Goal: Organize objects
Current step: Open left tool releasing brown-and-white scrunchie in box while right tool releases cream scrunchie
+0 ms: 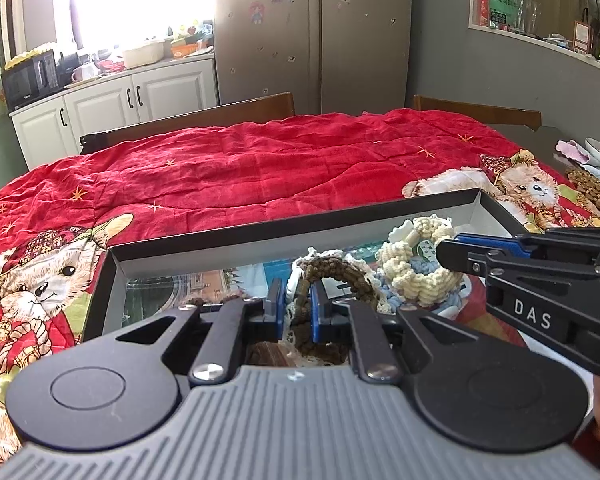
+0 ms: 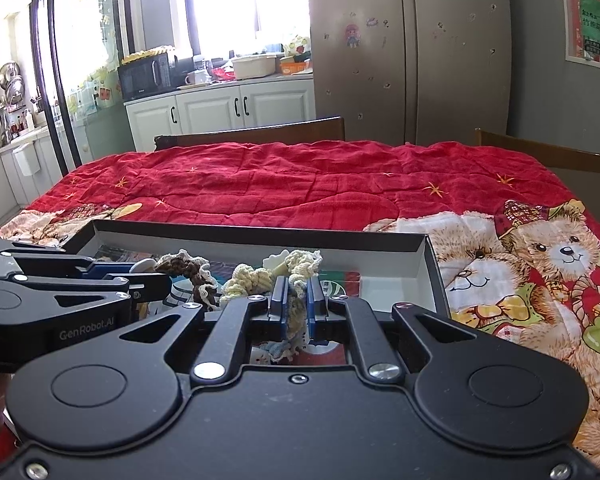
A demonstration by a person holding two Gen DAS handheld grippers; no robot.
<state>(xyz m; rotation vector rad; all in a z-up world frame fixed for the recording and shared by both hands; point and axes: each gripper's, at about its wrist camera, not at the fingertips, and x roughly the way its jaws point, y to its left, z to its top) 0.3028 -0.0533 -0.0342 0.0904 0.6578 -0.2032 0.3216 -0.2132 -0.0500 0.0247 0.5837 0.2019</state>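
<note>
A shallow black box with grey inner walls lies on the red bear-print cloth and holds crocheted items. My left gripper is shut on a brown crocheted ring with a cream edge inside the box. My right gripper is shut on a cream and blue crocheted ring in the same box. The brown ring also shows in the right wrist view, with the left gripper's fingers at the left. The right gripper's fingers enter the left wrist view from the right beside the cream ring.
The red cloth covers the table. Two wooden chair backs stand at the far edge. More crocheted pieces lie at the far right off the cloth. Cabinets and a fridge stand behind.
</note>
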